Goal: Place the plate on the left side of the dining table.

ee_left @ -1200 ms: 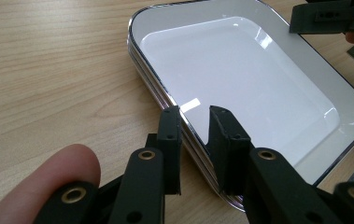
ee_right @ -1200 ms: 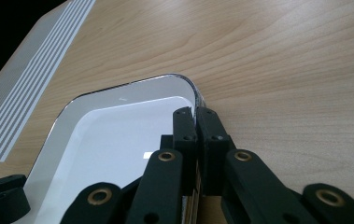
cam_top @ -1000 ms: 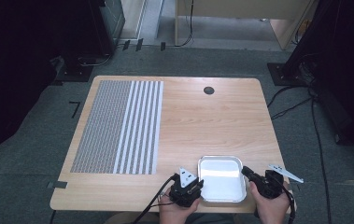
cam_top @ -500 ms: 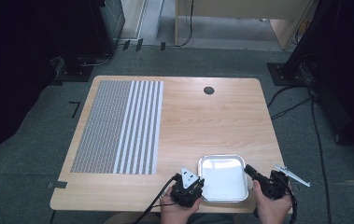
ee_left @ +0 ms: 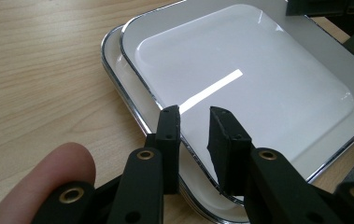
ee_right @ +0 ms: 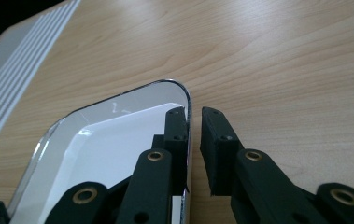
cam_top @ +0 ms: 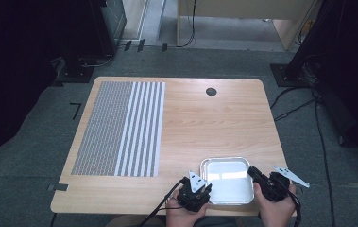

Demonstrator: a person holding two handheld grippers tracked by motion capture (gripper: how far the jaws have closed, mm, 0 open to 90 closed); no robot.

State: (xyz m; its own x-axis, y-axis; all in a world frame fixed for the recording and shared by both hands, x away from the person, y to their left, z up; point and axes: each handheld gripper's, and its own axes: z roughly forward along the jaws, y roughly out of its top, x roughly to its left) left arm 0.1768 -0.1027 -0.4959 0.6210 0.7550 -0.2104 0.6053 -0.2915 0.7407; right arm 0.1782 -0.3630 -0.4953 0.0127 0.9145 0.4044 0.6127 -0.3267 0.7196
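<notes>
Two shiny white trays lie stacked near the table's front edge; the top tray [cam_top: 227, 182] [ee_left: 240, 79] sits shifted off the lower tray [ee_left: 113, 65]. My left gripper [cam_top: 206, 188] [ee_left: 194, 122] is at the stack's front-left corner, its jaws narrowly apart with the top tray's rim running between them. My right gripper [cam_top: 252, 173] [ee_right: 193, 116] straddles the right rim of the top tray [ee_right: 109, 140], one jaw inside, one outside, nearly together. Both look shut on that rim.
A grey and white striped mat [cam_top: 120, 127] covers the table's left part. A small black round hole [cam_top: 210, 91] sits near the far edge. Bare wood lies between. A thumb [ee_left: 39, 182] shows beside my left gripper. Cables trail off the front edge.
The trays have stayed in nearly the same spot. My right gripper has slid slightly along the right rim; the left has barely moved.
</notes>
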